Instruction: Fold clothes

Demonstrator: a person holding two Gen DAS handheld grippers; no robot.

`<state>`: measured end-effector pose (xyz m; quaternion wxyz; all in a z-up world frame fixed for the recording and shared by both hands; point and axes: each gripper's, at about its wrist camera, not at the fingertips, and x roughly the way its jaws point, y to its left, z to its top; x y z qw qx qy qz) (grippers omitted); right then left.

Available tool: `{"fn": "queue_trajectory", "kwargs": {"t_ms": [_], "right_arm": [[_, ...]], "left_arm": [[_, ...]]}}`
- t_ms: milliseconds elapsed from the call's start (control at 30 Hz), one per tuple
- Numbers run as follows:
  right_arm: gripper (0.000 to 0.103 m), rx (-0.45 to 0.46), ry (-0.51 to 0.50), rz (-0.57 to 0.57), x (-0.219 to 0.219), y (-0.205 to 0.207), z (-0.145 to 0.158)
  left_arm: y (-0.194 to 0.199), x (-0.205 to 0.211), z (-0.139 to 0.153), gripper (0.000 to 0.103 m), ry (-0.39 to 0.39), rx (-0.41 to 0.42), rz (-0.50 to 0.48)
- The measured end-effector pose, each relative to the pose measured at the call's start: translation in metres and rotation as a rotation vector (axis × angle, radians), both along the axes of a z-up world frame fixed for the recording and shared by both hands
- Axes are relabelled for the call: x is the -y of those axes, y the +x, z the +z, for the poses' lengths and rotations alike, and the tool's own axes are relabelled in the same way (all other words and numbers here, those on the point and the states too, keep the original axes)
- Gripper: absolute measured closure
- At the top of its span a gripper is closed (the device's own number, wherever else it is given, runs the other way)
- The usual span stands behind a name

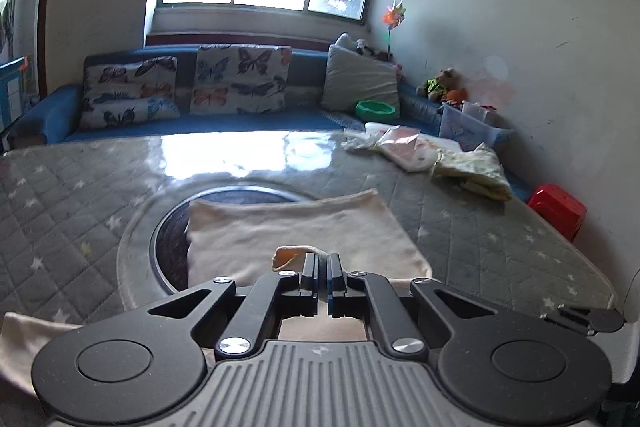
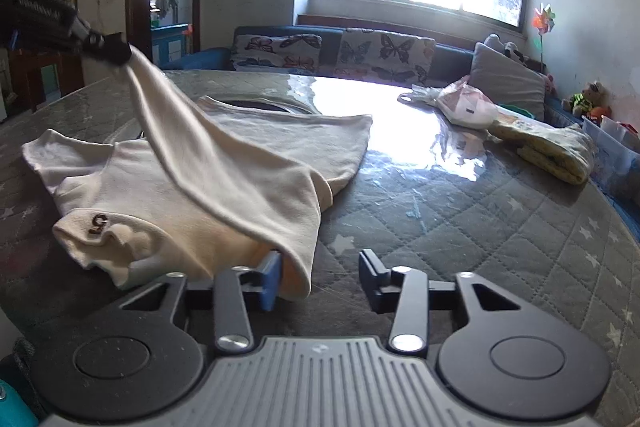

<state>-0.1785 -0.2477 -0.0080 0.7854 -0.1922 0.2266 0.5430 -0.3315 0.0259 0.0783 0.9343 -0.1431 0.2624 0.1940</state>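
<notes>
On the quilted table, a fold is in progress on the cream garment. The left gripper is pinched tight on a raised edge of cloth. The right gripper stands spread, the hem lying just inside its left finger. Next, I judge: carry the lifted edge across and lay it flat.

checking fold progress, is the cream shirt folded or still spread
Part folded: the left gripper, shut on an edge, lifts the cream shirt off the table.
</notes>
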Motion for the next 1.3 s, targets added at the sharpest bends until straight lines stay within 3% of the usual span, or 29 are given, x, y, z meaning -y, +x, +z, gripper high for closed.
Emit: {"fn": "queue_trajectory", "kwargs": {"t_ms": [133, 167, 200, 433, 667, 900, 1033, 1167, 1200, 1233, 1267, 1300], "right_arm": [[0.069, 0.004, -0.026, -0.009, -0.004, -0.001, -0.002], [0.078, 0.001, -0.036, -0.018, -0.005, 0.0, -0.003], [0.081, -0.002, -0.047, -0.028, -0.006, 0.001, -0.004], [0.081, -0.016, -0.084, -0.022, 0.003, 0.007, 0.0], [0.081, 0.005, -0.034, 0.05, -0.009, 0.011, 0.028], [0.081, -0.034, -0.045, 0.117, -0.075, 0.024, 0.016], [0.081, -0.077, -0.081, 0.108, -0.093, 0.036, 0.001], [0.081, -0.056, -0.089, 0.099, -0.093, 0.037, 0.0], [0.081, -0.055, -0.086, 0.102, -0.093, 0.035, 0.002], [0.08, -0.053, -0.083, 0.106, -0.092, 0.034, 0.004], [0.08, -0.047, -0.076, 0.117, -0.092, 0.03, 0.008], [0.08, -0.038, -0.067, 0.133, -0.092, 0.026, 0.012]], "left_arm": [[-0.002, -0.007, -0.021, 0.099, -0.044, -0.044, 0.01], [-0.002, -0.008, -0.025, 0.099, -0.05, -0.053, 0.011], [-0.003, -0.009, -0.03, 0.099, -0.056, -0.063, 0.011], [-0.005, -0.013, -0.06, 0.097, -0.085, -0.167, -0.005], [-0.015, -0.012, -0.044, 0.09, -0.056, -0.121, -0.01], [-0.006, -0.01, -0.038, 0.09, -0.074, -0.077, -0.048], [0.005, -0.013, -0.061, 0.09, -0.124, -0.125, -0.069], [0.001, -0.022, -0.079, 0.089, -0.178, -0.161, -0.036], [-0.005, -0.024, -0.077, 0.086, -0.179, -0.148, -0.026], [-0.01, -0.025, -0.075, 0.07, -0.18, -0.135, -0.015], [-0.015, -0.027, -0.073, 0.046, -0.181, -0.122, -0.005], [-0.021, -0.028, -0.07, 0.039, -0.17, -0.113, 0.016]]}}
